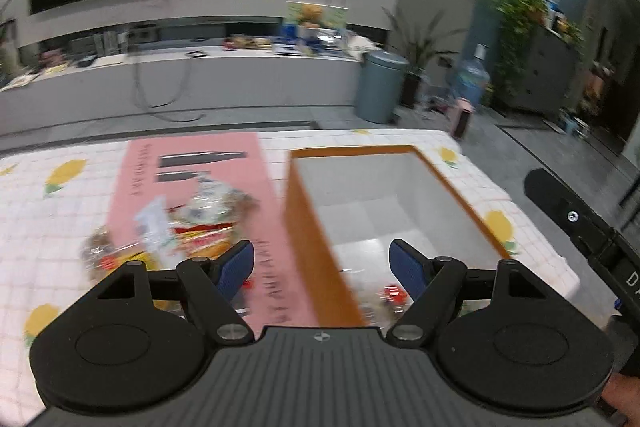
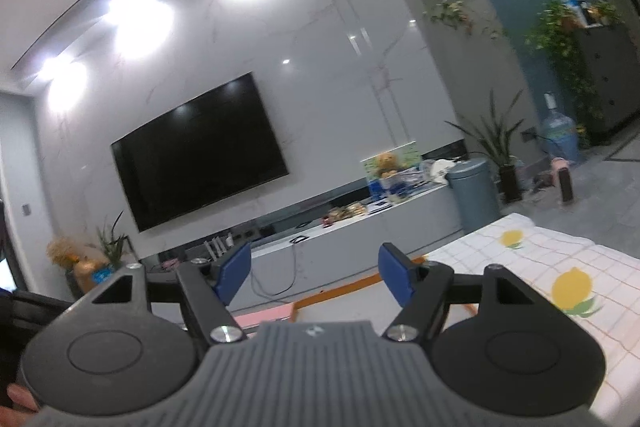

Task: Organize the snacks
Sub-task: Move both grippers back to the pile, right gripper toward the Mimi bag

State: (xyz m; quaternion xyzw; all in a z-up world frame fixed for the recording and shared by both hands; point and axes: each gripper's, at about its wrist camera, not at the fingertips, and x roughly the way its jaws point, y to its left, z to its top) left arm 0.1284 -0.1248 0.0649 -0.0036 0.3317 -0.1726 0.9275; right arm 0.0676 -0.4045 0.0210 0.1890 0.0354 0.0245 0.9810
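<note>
An orange box (image 1: 308,247) with a white inside stands open on the table; a small snack packet (image 1: 390,297) lies at its near end. Several clear snack packets (image 1: 208,223) lie in a pile on a pink mat (image 1: 192,163) left of the box. My left gripper (image 1: 322,267) is open and empty, hovering above the box's left wall. My right gripper (image 2: 316,273) is open and empty, raised and tilted up toward the room; the box rim (image 2: 360,285) shows just under it. Its body shows at the right edge of the left wrist view (image 1: 592,235).
The table has a white checked cloth with lemon prints (image 1: 64,173), also in the right wrist view (image 2: 572,287). Beyond it are a TV (image 2: 200,151), a low cabinet (image 1: 200,79), a grey bin (image 1: 380,87), plants and a water bottle (image 1: 470,75).
</note>
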